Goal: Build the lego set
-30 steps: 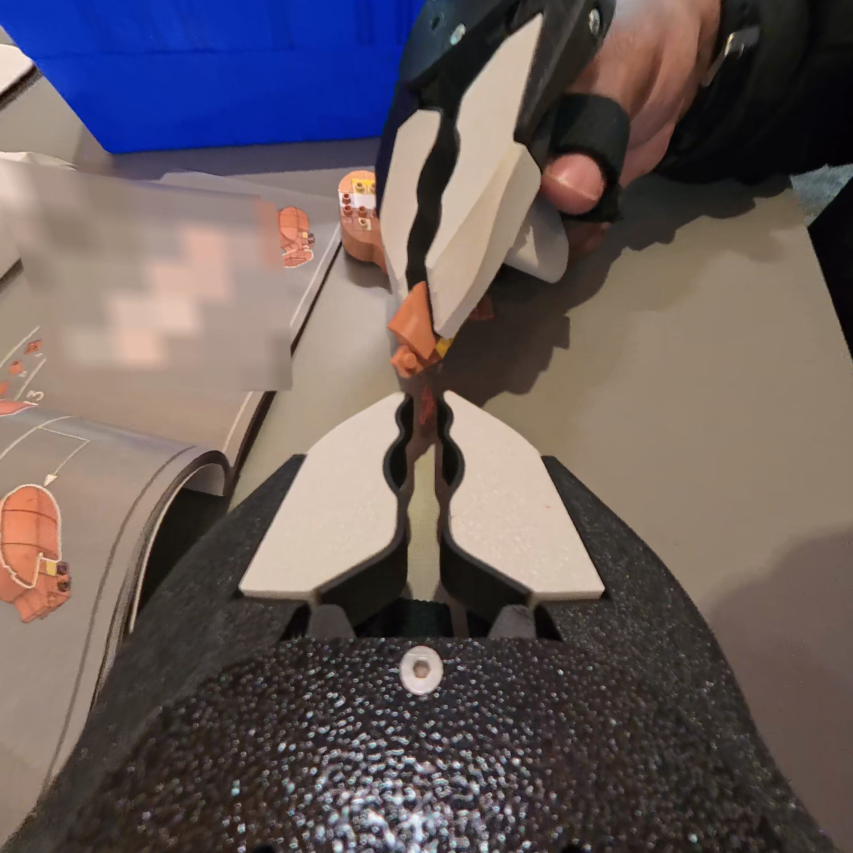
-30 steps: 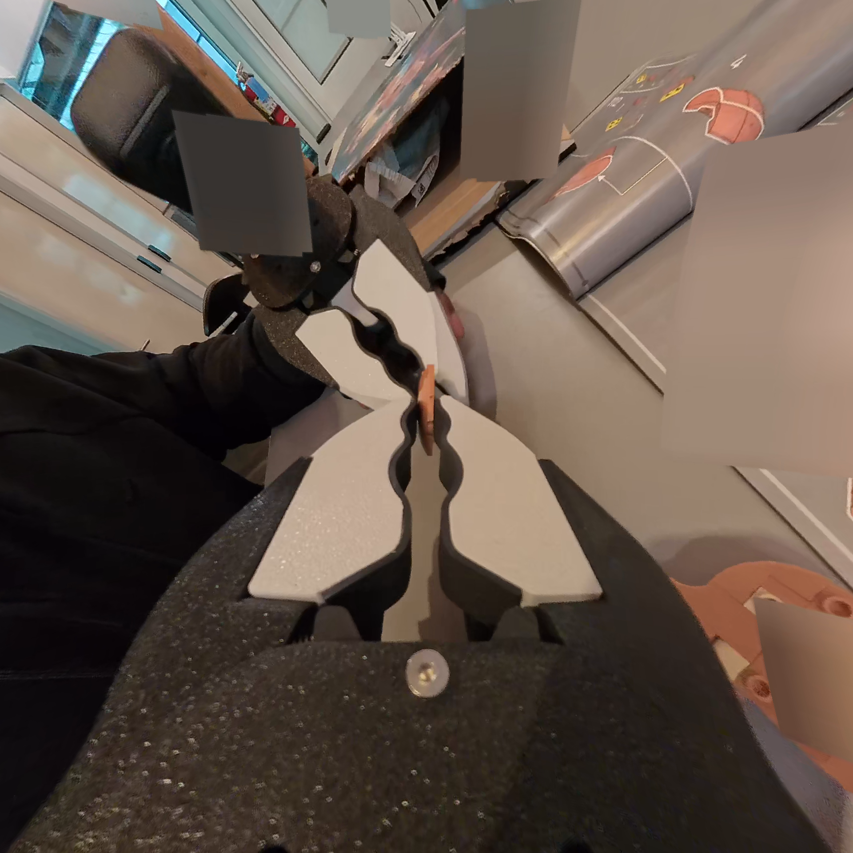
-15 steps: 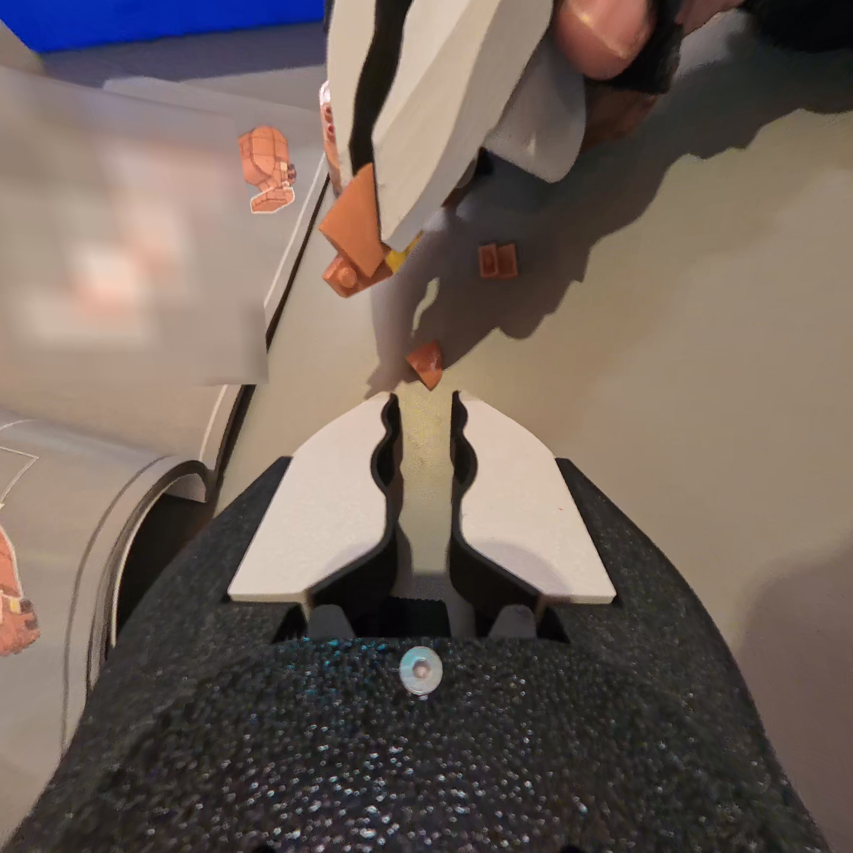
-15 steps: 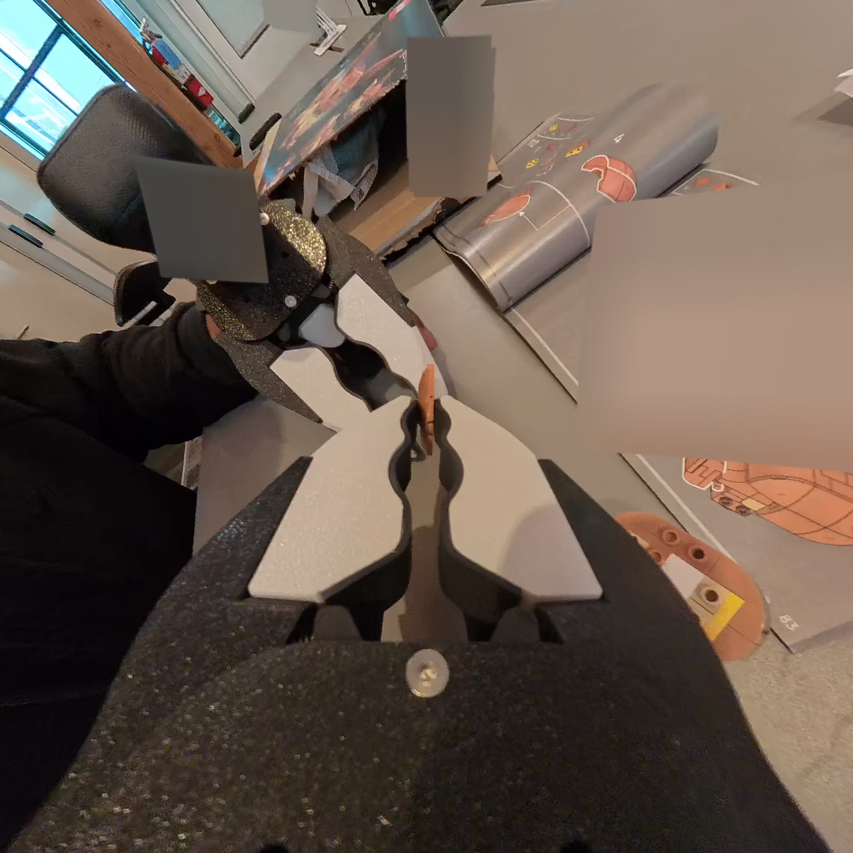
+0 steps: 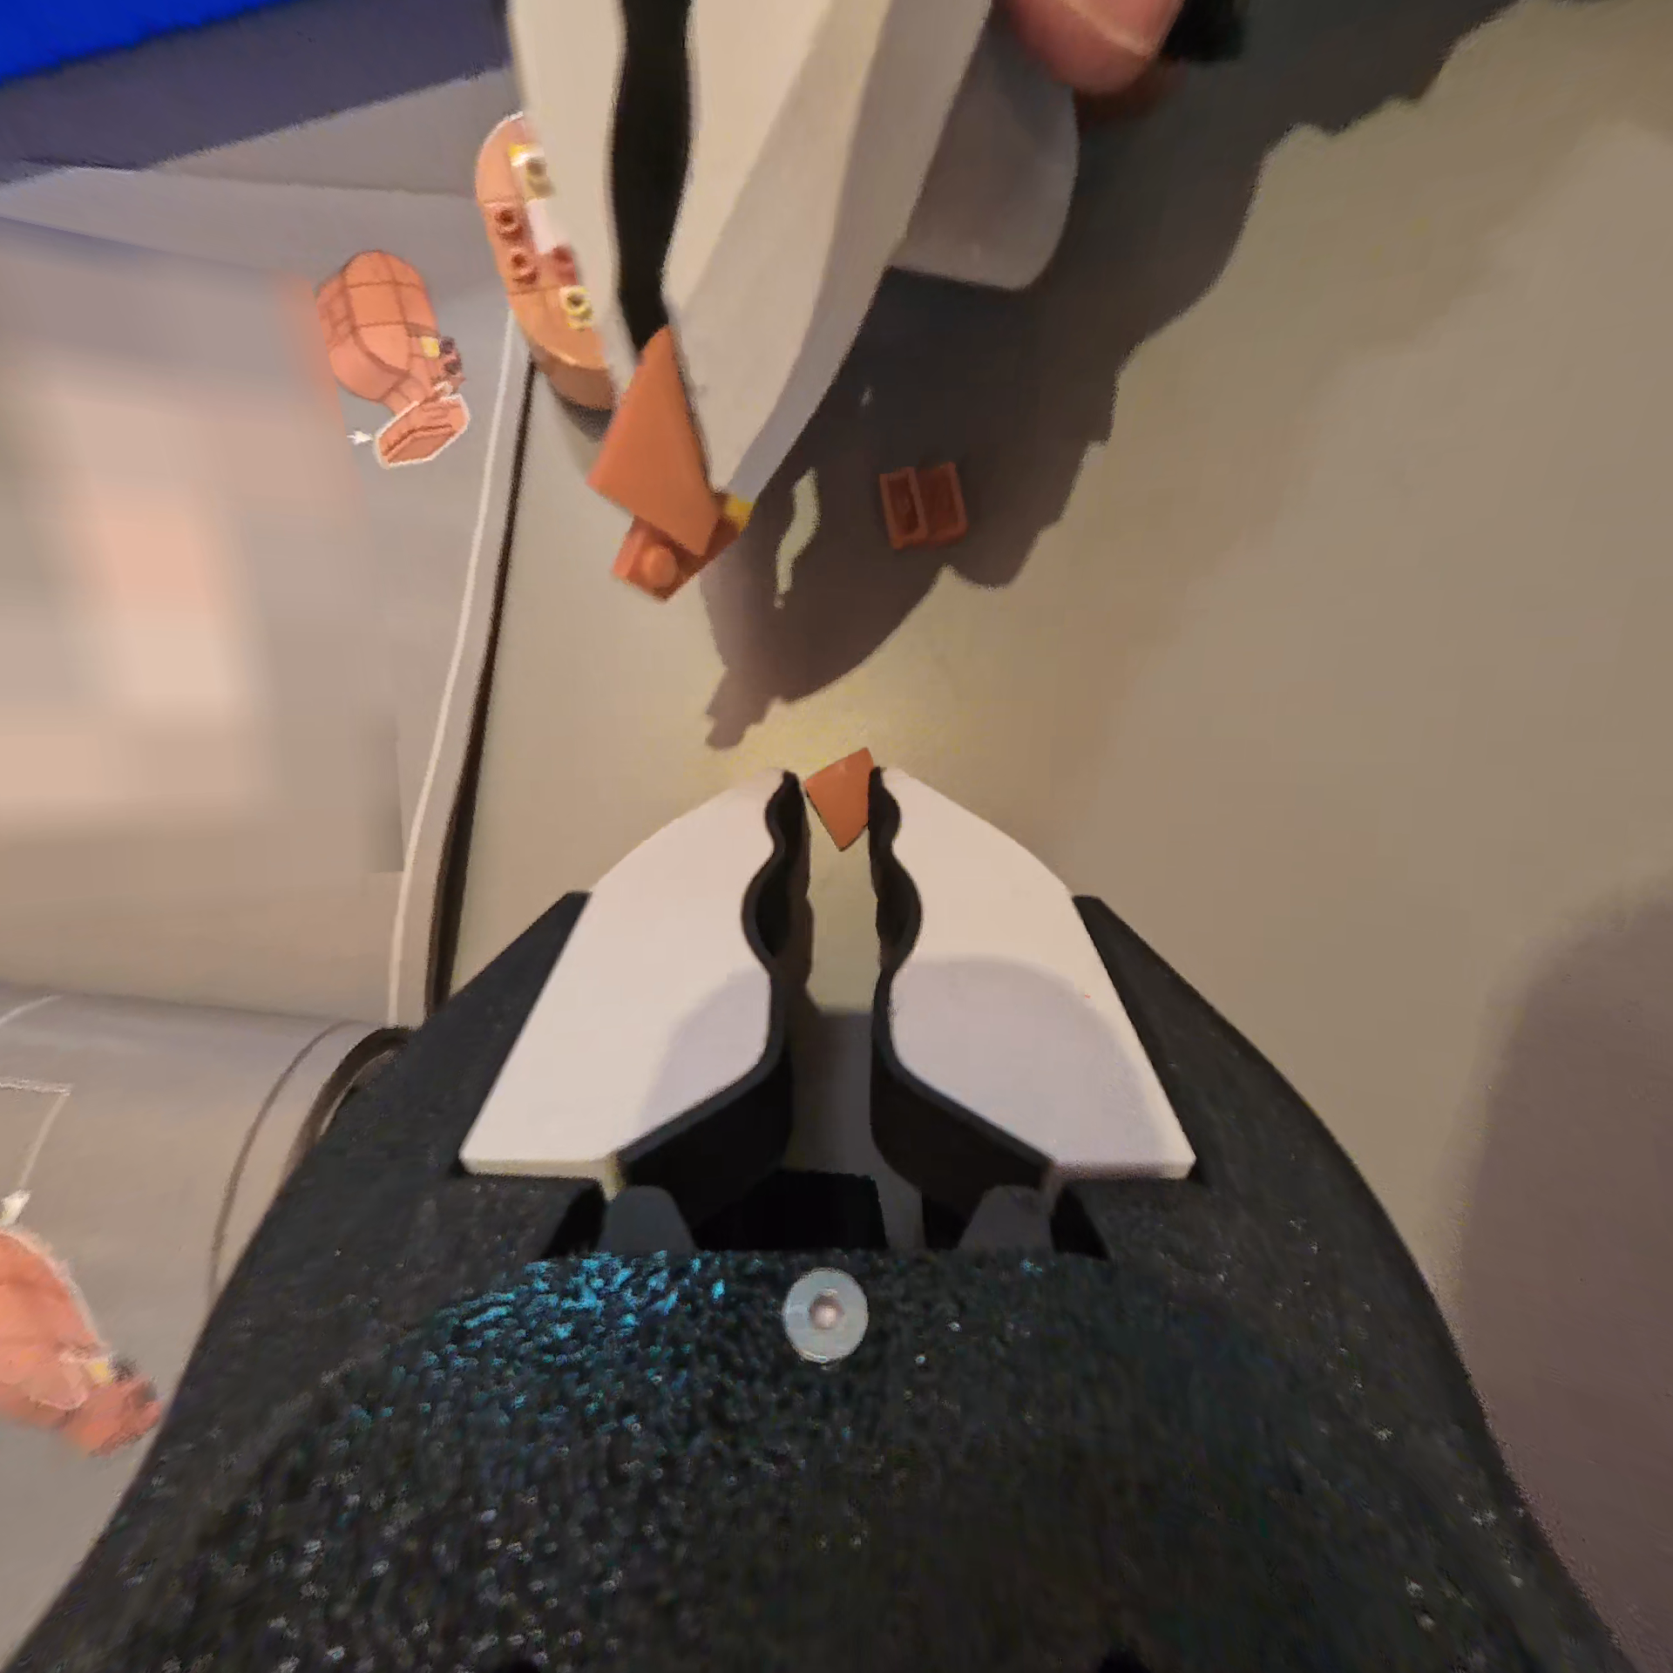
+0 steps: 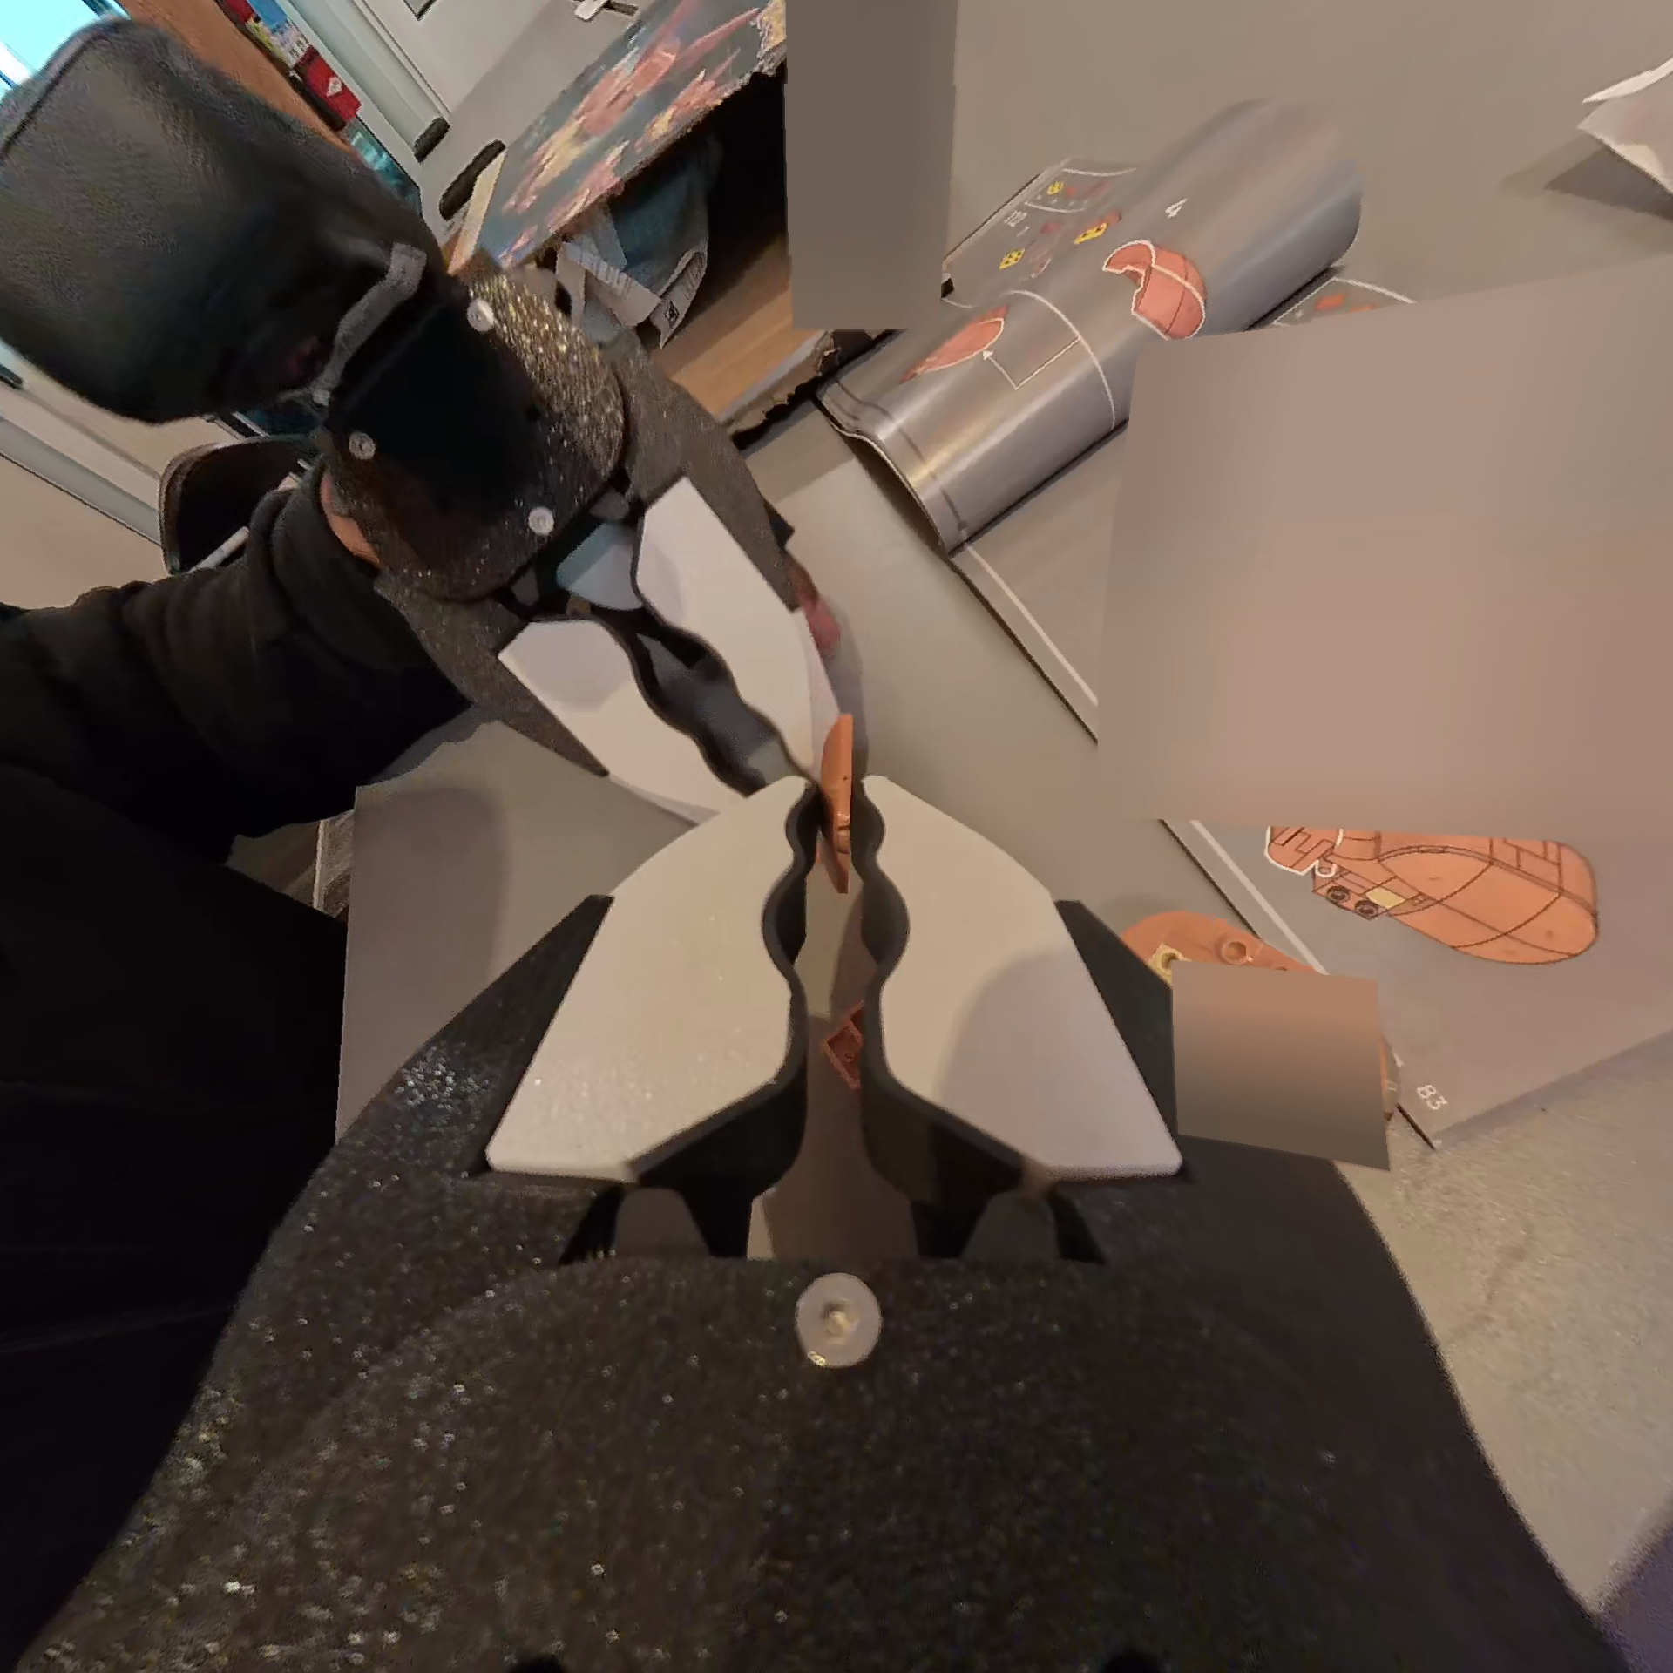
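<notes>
My left gripper is low over the grey table with its jaws slightly apart. A small orange wedge piece lies between its fingertips; I cannot tell if they press on it. My right gripper is shut on a small orange assembly with a yellow bit. In the left wrist view it hangs above and ahead with that assembly. The left gripper shows just beyond it in the right wrist view.
A small brown plate lies on the table in the right gripper's shadow. The partly built orange model sits beside the open instruction booklet. A blue bin stands at the far left.
My left gripper opened and the small wedge dropped onto the table. The gripper then moved forward until the wedge sat between its tips. The right gripper kept its assembly.
</notes>
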